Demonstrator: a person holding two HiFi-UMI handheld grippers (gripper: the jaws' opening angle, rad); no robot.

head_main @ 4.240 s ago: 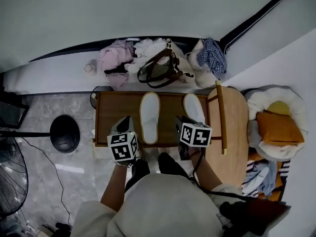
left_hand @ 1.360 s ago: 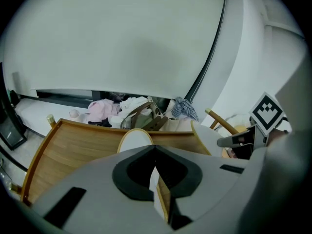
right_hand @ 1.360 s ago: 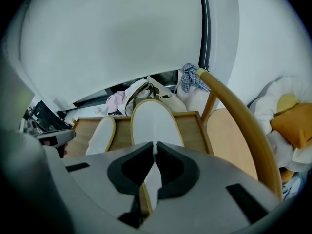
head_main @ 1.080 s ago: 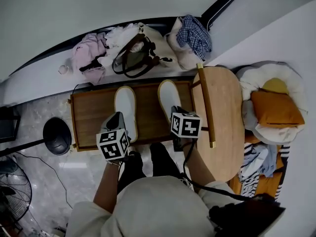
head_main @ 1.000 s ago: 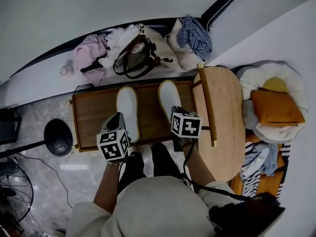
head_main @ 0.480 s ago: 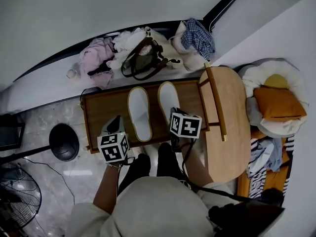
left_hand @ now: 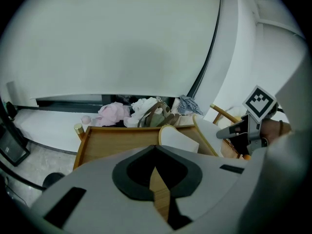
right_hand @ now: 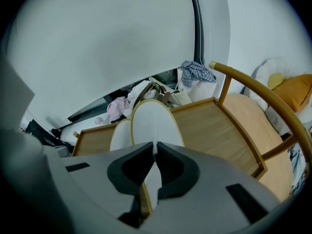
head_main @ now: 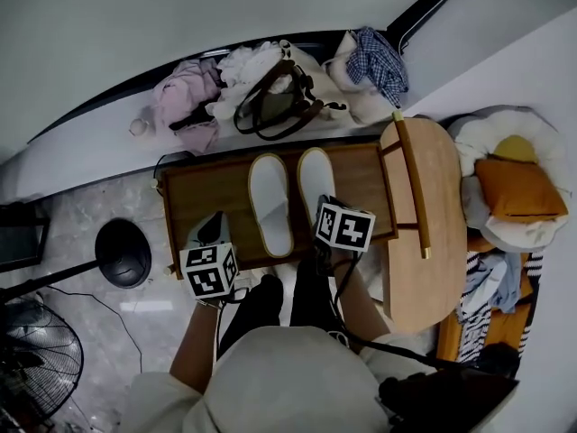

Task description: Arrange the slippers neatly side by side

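Two white slippers lie toes away from me on a low wooden tray table [head_main: 203, 197]. The left slipper [head_main: 270, 204] and the right slipper [head_main: 315, 180] are close together and nearly parallel. My right gripper [head_main: 323, 216] is at the right slipper's heel; in the right gripper view its jaws are shut on the right slipper [right_hand: 153, 123], with the left slipper [right_hand: 121, 135] just beside it. My left gripper [head_main: 216, 225] hovers over bare wood left of the left slipper; its jaws [left_hand: 156, 152] are shut with nothing in them.
A wooden chair [head_main: 419, 233] stands against the tray's right end. Clothes and a handbag [head_main: 270, 97] are piled along the wall behind. A black round base [head_main: 122, 253] and a fan [head_main: 36, 368] stand on the floor at left, cushions [head_main: 518, 188] at right.
The right slipper has slid left across the tray with my right gripper and now lies close beside the left slipper. The left gripper has shifted too, still empty.
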